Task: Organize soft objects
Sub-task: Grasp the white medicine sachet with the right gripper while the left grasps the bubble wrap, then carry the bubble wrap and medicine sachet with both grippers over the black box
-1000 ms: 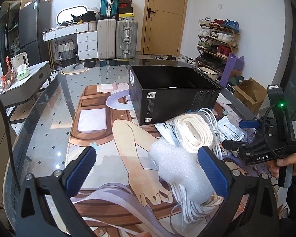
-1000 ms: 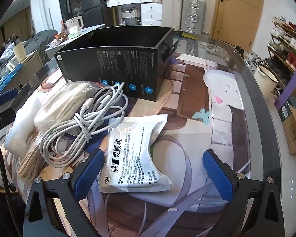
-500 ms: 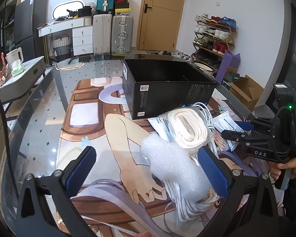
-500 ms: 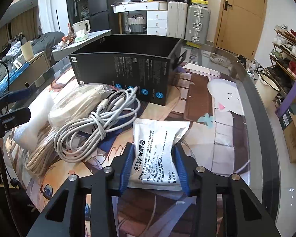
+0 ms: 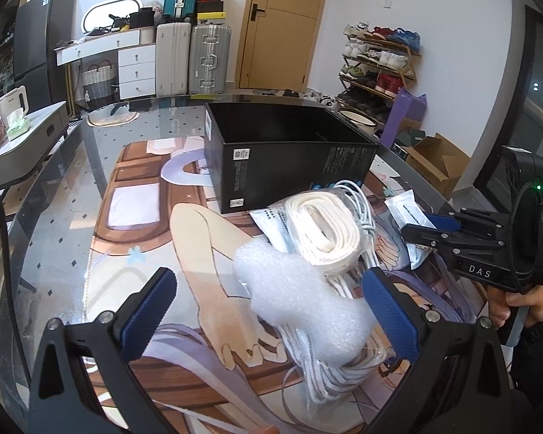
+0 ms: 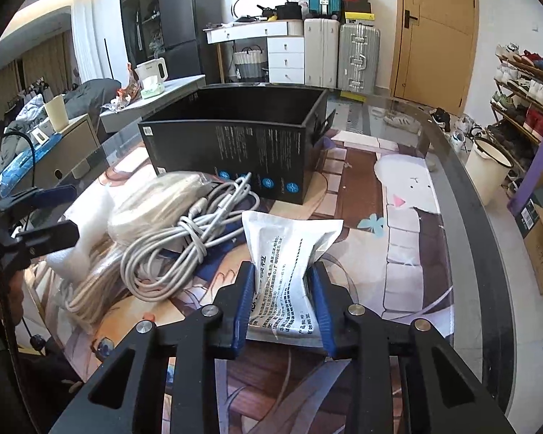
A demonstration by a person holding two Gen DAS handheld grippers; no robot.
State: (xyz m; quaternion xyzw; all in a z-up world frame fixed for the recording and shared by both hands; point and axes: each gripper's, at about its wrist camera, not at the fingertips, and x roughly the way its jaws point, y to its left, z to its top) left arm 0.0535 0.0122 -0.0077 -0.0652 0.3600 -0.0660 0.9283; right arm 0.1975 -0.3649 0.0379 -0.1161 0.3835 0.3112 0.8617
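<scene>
My right gripper is shut on a white printed pouch, pinching its near end so the bag crumples between the blue pads. Left of it lie a coil of grey cable and a bagged roll of white strap. An open black box stands behind them. My left gripper stands open over the mat, with a white foam piece lying between its fingers, untouched. In that view the strap roll, the black box and the right gripper on the pouch also show.
A printed mat covers a round glass table whose rim curves close at the right. Beyond the table stand suitcases, a shoe rack and a cardboard box on the floor.
The right gripper's jaws have gone from wide open to shut on the white pouch, squeezing its near end. The left gripper has stayed open over the foam.
</scene>
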